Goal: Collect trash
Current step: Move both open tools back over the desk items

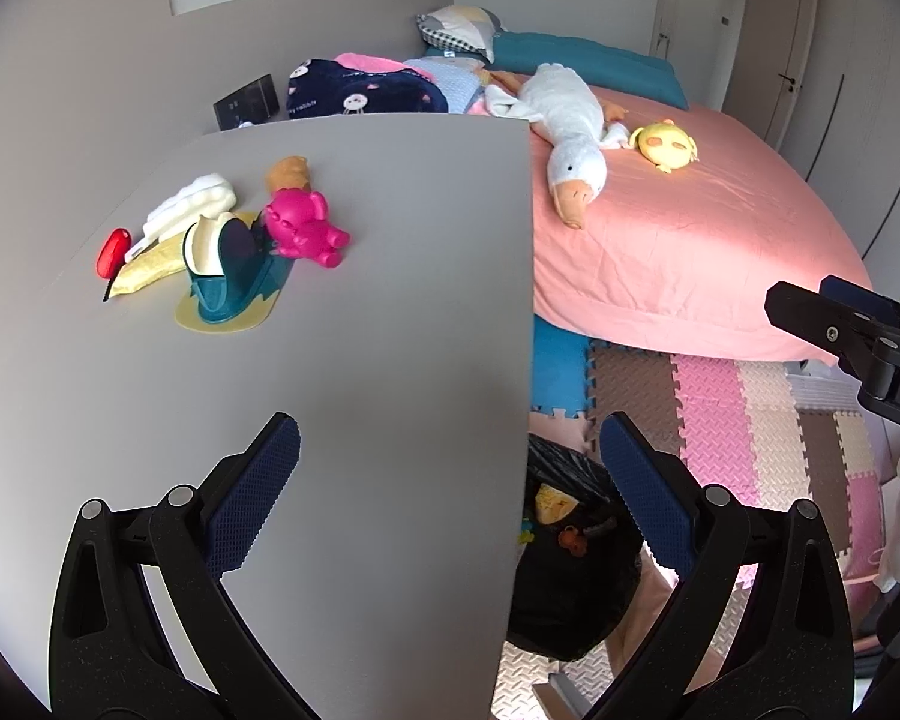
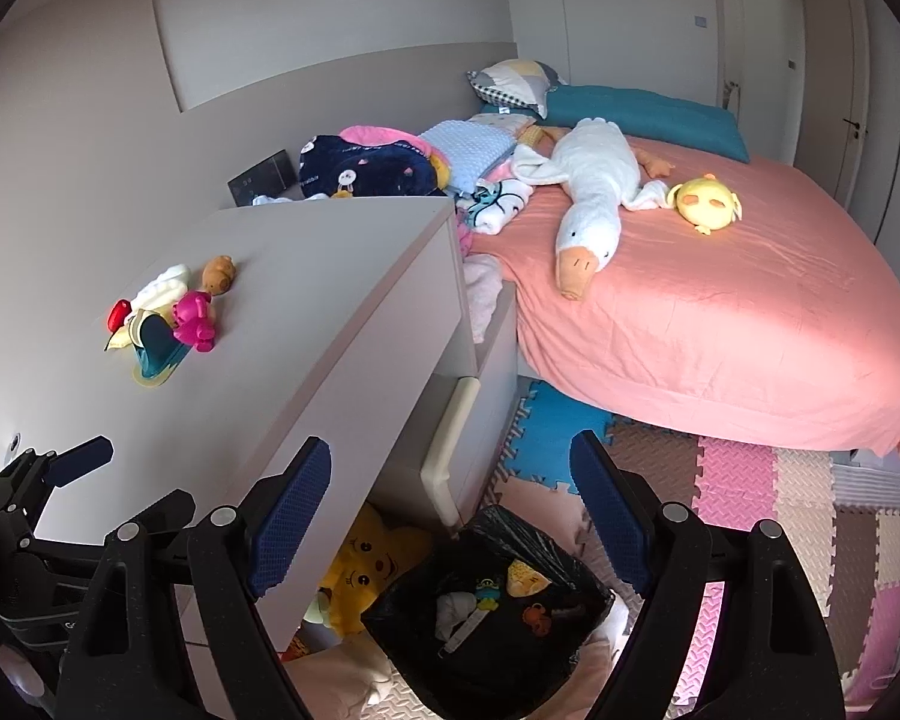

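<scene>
Two grippers are in view, both empty: your left gripper (image 1: 450, 498) hangs over the near edge of the grey flat-topped desk (image 1: 360, 312) with its blue-padded jaws spread wide, and your right gripper (image 2: 450, 516) hangs with equally wide jaws above the black plastic-lined trash bin (image 2: 492, 612) on the floor. The bin stands just beside the desk's front, on the coloured interlocking foam floor mat (image 2: 744, 480); inside it you can see a yellow wrapper (image 2: 525, 579), a small orange item (image 2: 537, 615) and a white crumpled piece (image 2: 453, 609). At the far left of the desk top lies a cluster of remaining items: a magenta plastic elephant toy (image 1: 306, 228), a teal and cream plastic toy on a pale yellow base (image 1: 228, 276), a white crumpled tissue (image 1: 195, 204), a small red glossy oval piece (image 1: 112, 252), a pale yellow wrapper (image 1: 147, 270) and a brown bear-shaped toy (image 1: 288, 171). These touch or overlap one another, well apart from both grippers. Beside the desk stands the bed with a pink sheet (image 2: 720, 324), carrying a white plush goose (image 2: 594, 204) and a yellow plush chick (image 2: 705, 198). A yellow plush toy (image 2: 366, 570) sits under the desk, next to the bin.
</scene>
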